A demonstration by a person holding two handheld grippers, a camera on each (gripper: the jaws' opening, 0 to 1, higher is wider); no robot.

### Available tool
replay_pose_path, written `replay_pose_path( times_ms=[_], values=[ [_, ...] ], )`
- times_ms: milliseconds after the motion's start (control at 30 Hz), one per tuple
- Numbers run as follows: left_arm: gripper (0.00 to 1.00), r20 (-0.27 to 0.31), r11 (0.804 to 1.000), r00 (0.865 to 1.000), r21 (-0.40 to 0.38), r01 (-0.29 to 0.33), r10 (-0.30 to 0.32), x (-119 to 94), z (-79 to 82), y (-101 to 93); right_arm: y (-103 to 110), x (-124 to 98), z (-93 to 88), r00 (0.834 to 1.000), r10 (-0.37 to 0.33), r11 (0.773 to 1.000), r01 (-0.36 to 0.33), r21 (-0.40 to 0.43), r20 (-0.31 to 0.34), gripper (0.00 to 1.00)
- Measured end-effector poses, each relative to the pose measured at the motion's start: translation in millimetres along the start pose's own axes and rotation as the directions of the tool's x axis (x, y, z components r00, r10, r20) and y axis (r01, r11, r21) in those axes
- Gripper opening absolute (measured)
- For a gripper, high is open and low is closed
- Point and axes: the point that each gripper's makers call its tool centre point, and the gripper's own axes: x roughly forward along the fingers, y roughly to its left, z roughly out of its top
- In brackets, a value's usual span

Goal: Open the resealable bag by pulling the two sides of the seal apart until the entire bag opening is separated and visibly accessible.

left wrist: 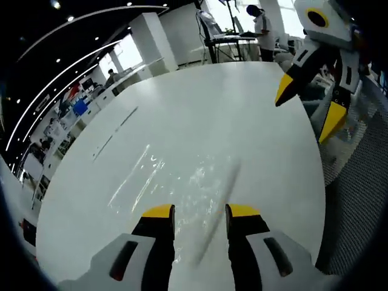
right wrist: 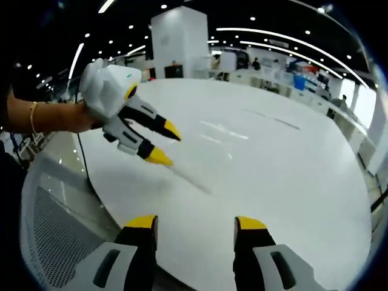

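A clear resealable bag (left wrist: pixel 197 182) lies flat on the white round table (left wrist: pixel 200 103), hard to see apart from its crinkles. Its seal strip (left wrist: pixel 221 203) runs as a grey line between my left gripper's jaws. My left gripper (left wrist: pixel 200 211) is open and hangs low over the bag with nothing held. In the right gripper view the left gripper (right wrist: pixel 165 143) shows at the left, with the seal strip (right wrist: pixel 191 180) running out from near its lower tip. My right gripper (right wrist: pixel 196 222) is open near the table edge, empty. It also appears as the right gripper (left wrist: pixel 308 104), raised above the table.
A grey mesh chair (left wrist: pixel 357 182) stands close against the table edge, also visible as the chair (right wrist: pixel 54 236). A person's arm (right wrist: pixel 42 116) with a bracelet holds the left gripper. Far behind are a standing person (left wrist: pixel 264 30), desks and shelving (left wrist: pixel 73 112).
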Motion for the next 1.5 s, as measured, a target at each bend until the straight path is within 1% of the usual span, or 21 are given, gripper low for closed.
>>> replay_pose_path(
  times_ms=[33, 100, 200, 300, 367, 400, 433, 533, 633, 767, 800, 833, 867, 933, 1000, 1100, 1233, 1267, 1300, 1400, 1500],
  values=[
    [0.38, 0.004, 1.000, 1.000, 0.001, 0.003, -0.003, -2, -0.5, -1.4, -1, 0, 0.0, 1.000, -0.002, 1.000, 0.002, 0.002, 0.001, 0.50],
    [0.45, 0.055, 0.998, 0.998, 0.054, 0.015, -0.018, -8, 4.2, -5.2, -2, -1, 0.0, 1.000, -0.005, 1.000, 0.005, 0.007, 0.005, 0.51],
    [0.53, 0.074, 0.998, 0.997, 0.052, 0.018, -0.022, -20, 2.3, -7.3, -3, -3, 0.7, 1.000, -0.004, 1.000, 0.004, 0.013, 0.012, 0.52],
    [0.62, 0.115, 1.000, 0.993, 0.000, 0.007, -0.006, -31, 4.8, -4.2, -5, -5, 4.0, 0.999, -0.011, 1.000, 0.010, 0.027, 0.036, 0.56],
    [0.68, 0.139, 0.999, 0.990, -0.041, -0.010, 0.016, -39, 5.4, -0.5, -6, -6, 7.7, 0.998, -0.012, 0.999, 0.009, 0.046, 0.064, 0.60],
    [0.70, 0.143, 0.999, 0.990, -0.047, -0.014, 0.020, -41, 5.6, 0.1, -6, -6, 8.5, 0.997, -0.011, 0.999, 0.008, 0.050, 0.070, 0.62],
    [0.73, 0.147, 0.998, 0.988, -0.060, -0.030, 0.039, -48, 4.1, 2.2, -6, -7, 11.0, 0.996, -0.009, 0.998, 0.004, 0.061, 0.089, 0.64],
    [0.78, 0.127, 0.991, 0.988, -0.112, -0.076, 0.090, -56, -4.5, 6.6, -5, -8, 13.2, 0.994, -0.007, 0.998, 0.000, 0.067, 0.105, 0.68],
    [0.81, 0.129, 0.979, 0.983, -0.172, -0.106, 0.129, -66, -10.0, 8.2, -3, -8, 14.4, 0.993, 0.000, 0.997, -0.010, 0.081, 0.116, 0.69],
    [0.86, 0.145, 0.966, 0.977, -0.225, -0.123, 0.158, -78, -11.6, 8.6, -2, -8, 14.6, 0.993, 0.004, 0.996, -0.014, 0.084, 0.122, 0.69],
    [0.86, 0.157, 0.961, 0.974, -0.246, -0.124, 0.166, -80, -11.3, 9.0, -1, -8, 14.6, 0.993, 0.005, 0.996, -0.016, 0.084, 0.121, 0.70],
    [0.87, 0.179, 0.949, 0.967, -0.290, -0.126, 0.183, -83, -9.7, 10.8, -1, -9, 14.8, 0.992, 0.007, 0.996, -0.017, 0.082, 0.122, 0.70],
    [0.89, 0.180, 0.938, 0.964, -0.321, -0.131, 0.196, -86, -10.5, 11.8, 0, -9, 14.9, 0.992, 0.010, 0.997, -0.020, 0.081, 0.123, 0.70],
    [0.94, 0.185, 0.930, 0.960, -0.340, -0.139, 0.212, -89, -11.5, 14.2, 1, -9, 15.4, 0.992, 0.011, 0.997, -0.021, 0.080, 0.126, 0.70],
    [0.97, 0.187, 0.922, 0.956, -0.358, -0.148, 0.227, -93, -12.4, 15.7, 1, -10, 16.6, 0.991, 0.012, 0.997, -0.022, 0.078, 0.131, 0.71],
    [0.99, 0.187, 0.917, 0.954, -0.367, -0.155, 0.235, -96, -13.9, 16.2, 1, -11, 17.9, 0.991, 0.011, 0.997, -0.022, 0.078, 0.135, 0.71],
    [0.99, 0.187, 0.909, 0.949, -0.382, -0.167, 0.253, -103, -15.4, 18.5, 0, -12, 21.7, 0.988, 0.007, 0.997, -0.019, 0.077, 0.152, 0.73],
    [0.99, 0.183, 0.902, 0.947, -0.395, -0.177, 0.266, -104, -16.4, 20.2, 0, -12, 22.1, 0.988, 0.006, 0.997, -0.018, 0.078, 0.153, 0.73],
    [0.99, 0.181, 0.887, 0.937, -0.414, -0.204, 0.300, -108, -17.2, 25.2, 0, -12, 22.8, 0.988, 0.006, 0.997, -0.018, 0.078, 0.156, 0.74],
    [0.99, 0.186, 0.877, 0.930, -0.430, -0.213, 0.317, -113, -18.5, 27.8, 1, -12, 22.7, 0.987, 0.004, 0.997, -0.017, 0.076, 0.160, 0.75],
    [0.99, 0.178, 0.870, 0.927, -0.440, -0.224, 0.329, -116, -21.9, 29.6, 2, -13, 19.9, 0.987, 0.010, 0.996, -0.023, 0.082, 0.163, 0.75]
  ],
)
